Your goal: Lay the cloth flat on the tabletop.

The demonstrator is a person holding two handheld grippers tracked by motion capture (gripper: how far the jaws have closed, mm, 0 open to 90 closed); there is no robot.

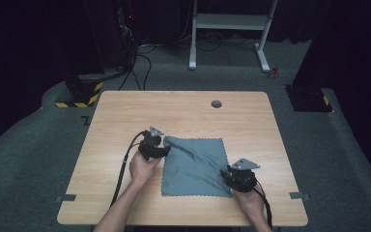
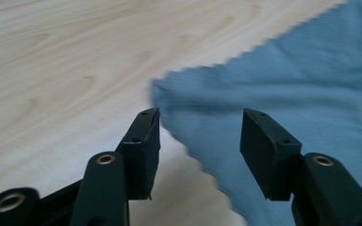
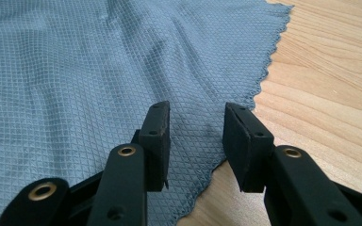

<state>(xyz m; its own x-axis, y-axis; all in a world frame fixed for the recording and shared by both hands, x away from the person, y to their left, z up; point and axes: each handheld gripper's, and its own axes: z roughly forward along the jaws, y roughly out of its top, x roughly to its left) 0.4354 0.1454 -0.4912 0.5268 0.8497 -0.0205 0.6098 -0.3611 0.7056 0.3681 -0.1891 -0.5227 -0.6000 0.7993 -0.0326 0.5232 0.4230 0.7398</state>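
Your cloth (image 1: 193, 166) lies flat on the counter (image 1: 125, 111), toward the near edge and a little right of the middle. Your left tongs (image 1: 160, 151) sit at its far left corner, your right tongs (image 1: 231, 180) at its near right corner, so the two stand diagonally across it from each other. Behind the cloth, near the counter's far edge, lies a small round hole (image 1: 216, 104).
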